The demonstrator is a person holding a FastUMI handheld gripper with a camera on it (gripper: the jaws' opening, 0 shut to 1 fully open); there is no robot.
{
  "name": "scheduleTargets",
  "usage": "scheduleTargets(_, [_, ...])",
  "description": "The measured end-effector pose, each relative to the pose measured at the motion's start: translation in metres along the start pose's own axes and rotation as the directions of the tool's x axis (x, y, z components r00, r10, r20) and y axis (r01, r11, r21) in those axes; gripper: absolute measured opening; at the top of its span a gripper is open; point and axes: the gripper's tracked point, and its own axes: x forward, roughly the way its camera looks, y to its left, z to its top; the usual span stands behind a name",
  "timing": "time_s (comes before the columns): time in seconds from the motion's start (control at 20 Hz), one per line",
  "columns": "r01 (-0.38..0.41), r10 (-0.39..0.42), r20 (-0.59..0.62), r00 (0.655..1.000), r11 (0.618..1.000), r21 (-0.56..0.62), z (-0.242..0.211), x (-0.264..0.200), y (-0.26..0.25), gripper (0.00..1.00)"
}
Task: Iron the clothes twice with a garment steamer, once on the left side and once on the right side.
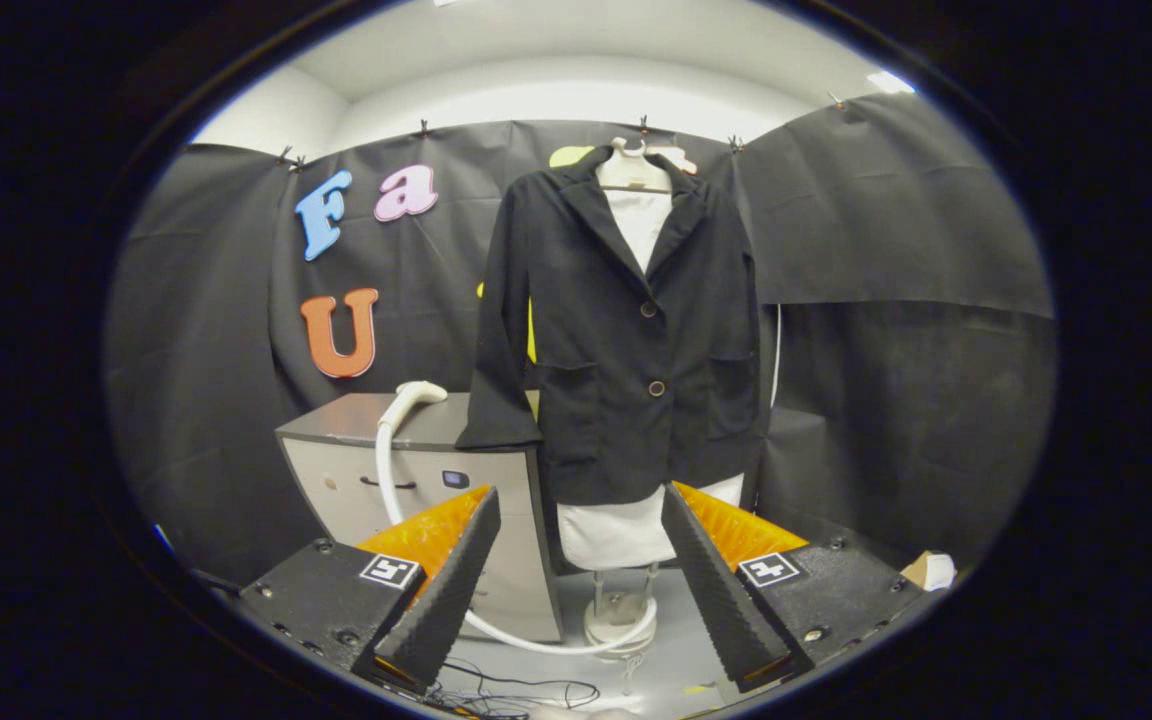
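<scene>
A black jacket (pixel 626 330) hangs buttoned on a white dress form (pixel 616 530) straight ahead, well beyond my fingers. The steamer's white head (pixel 414 395) lies on top of a grey cabinet (pixel 416 470) to the left of the jacket. Its white hose (pixel 386 480) drops down the cabinet front and curls across the floor to the form's base (pixel 621 625). My gripper (pixel 581 550) is open, its two black ridged fingers spread wide with nothing between them, far short of both steamer and jacket.
Black cloth walls close in the booth on the left, back and right. Thin dark cables (pixel 516 690) lie on the light floor just below my fingers. A small cardboard piece (pixel 926 570) sits low on the right.
</scene>
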Motion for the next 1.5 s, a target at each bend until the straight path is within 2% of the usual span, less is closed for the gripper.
scheduleTargets(0.2, [-0.009, 0.009, 0.000, 1.000, 1.000, -0.019, 0.010, 0.020, 0.014, 1.00])
scheduleTargets(0.4, [-0.060, 0.060, -0.006, 0.998, 0.998, -0.032, 0.027, 0.062, 0.046, 1.00])
scheduleTargets(0.7, [-0.201, 0.199, -0.044, 0.979, 0.979, -0.034, 0.053, 0.158, 0.136, 1.00])
scheduleTargets(1.05, [-0.311, 0.307, -0.143, 0.941, 0.950, -0.007, 0.055, 0.266, 0.246, 1.00])
scheduleTargets(1.25, [-0.331, 0.325, -0.229, 0.918, 0.944, 0.012, 0.037, 0.319, 0.298, 1.00])
scheduleTargets(1.5, [-0.310, 0.288, -0.349, 0.892, 0.951, -0.005, 0.007, 0.378, 0.335, 1.00])
